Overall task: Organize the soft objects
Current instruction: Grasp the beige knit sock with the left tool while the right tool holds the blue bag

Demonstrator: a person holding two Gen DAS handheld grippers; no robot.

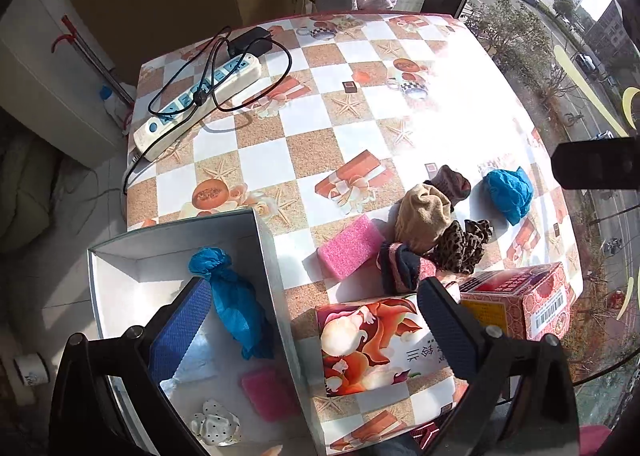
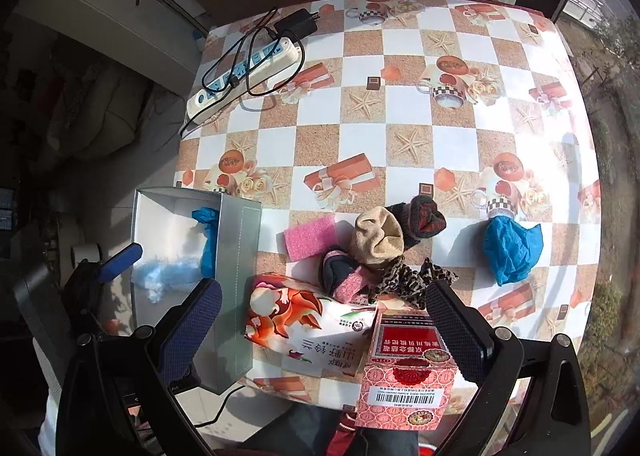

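Currently, the left gripper [image 1: 316, 330] is hovering with its jaws spread wide and nothing between them; its left finger [image 1: 182, 326] is sitting inside the white box [image 1: 264, 256], while the other finger is hanging over the floral carton [image 1: 372, 340]. The right gripper [image 2: 320, 330] is likewise standing wide open and empty, low over the floral carton and the red patterned carton [image 2: 406, 372].

Inside the box, a blue shoe cover [image 1: 236, 308], a pink sponge [image 1: 268, 392] and a polka-dot scrunchie [image 1: 216, 424] are already lying. Outside, at 12 o'clock from the right gripper, the remaining soft items are lying in a touching cluster: a second pink sponge [image 2: 312, 236], a beige sock [image 2: 378, 236], a dark sock [image 2: 422, 218], a pink-trimmed sock [image 2: 340, 274] and a leopard scrunchie [image 2: 408, 276]. A loose blue shoe cover [image 2: 510, 250] is lying apart at 2 o'clock.

Hazards, as judged:
- A descent on the cluster is likely to snag two overlapping items at once.
- The cartons are standing near the jaws; a low approach may push them into the pile.
- The left finger inside the box may drag its wall on withdrawal.
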